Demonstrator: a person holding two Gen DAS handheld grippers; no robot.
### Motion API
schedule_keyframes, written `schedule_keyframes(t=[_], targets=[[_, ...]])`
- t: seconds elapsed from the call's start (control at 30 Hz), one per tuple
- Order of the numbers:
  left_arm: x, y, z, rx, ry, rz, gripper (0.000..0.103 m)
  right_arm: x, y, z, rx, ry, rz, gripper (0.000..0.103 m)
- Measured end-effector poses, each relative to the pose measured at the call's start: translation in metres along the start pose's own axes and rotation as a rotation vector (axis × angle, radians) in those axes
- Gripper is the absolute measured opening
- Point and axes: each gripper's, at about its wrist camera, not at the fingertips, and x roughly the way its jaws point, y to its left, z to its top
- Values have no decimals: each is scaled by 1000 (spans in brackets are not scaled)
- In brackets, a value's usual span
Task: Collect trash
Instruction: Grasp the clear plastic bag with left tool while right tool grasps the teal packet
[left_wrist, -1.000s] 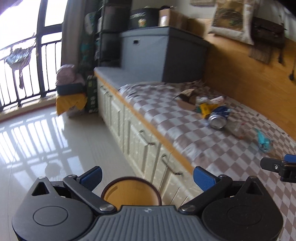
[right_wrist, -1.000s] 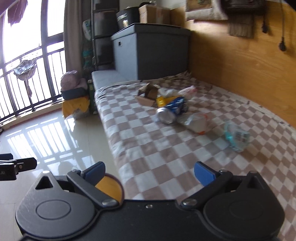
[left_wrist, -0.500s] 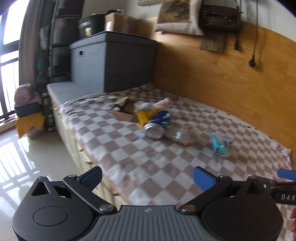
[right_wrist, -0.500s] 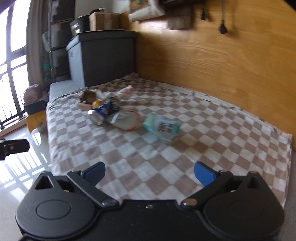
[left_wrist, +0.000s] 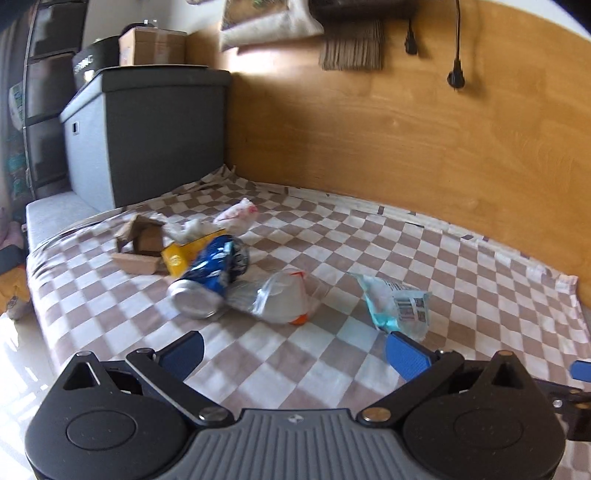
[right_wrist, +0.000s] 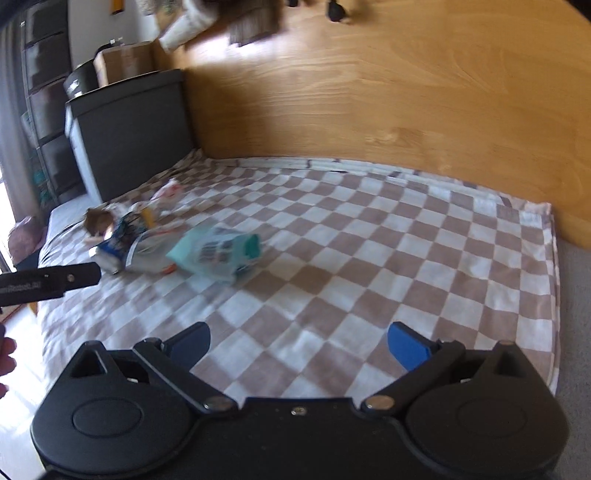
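This is a room in a home, likely a bedroom. A low bed (left_wrist: 424, 236) covered with a brown-and-white checked blanket (right_wrist: 369, 236) sits against a wood-panelled wall (left_wrist: 424, 129). A grey storage box (left_wrist: 147, 133) stands at its end, with a cardboard box (left_wrist: 151, 46) on top and dark drawers (left_wrist: 44, 92) beside it.

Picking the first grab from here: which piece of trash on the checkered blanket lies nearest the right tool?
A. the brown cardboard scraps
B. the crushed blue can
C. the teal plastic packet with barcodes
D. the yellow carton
C. In the right wrist view the teal plastic packet lies apart from the pile, closest to the open right tool; the crushed blue can lies further back.
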Motion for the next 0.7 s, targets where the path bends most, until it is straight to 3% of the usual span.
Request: schedule_keyframes(t=[0.13,0.2,0.27,0.37,0.57,0.7], targets=[[30,-4,3,47,-44,-30,103,20,-12,9,34,-19,6,103],[44,-10,5,130,-53,3,99,31,-19,15,77,-16,23,103],[57,-17,6,249,-55,54,80,42,-26,22,132,-8,51,103],[74,-23,8,378,-47,88,65,60,-30,32,190,2,83,103],[109,-23,8,569,22,126,46,94,-17,50,246,40,180,103],[126,-27,2,721,39,158,42,113,-1,59,292,66,240,103]])
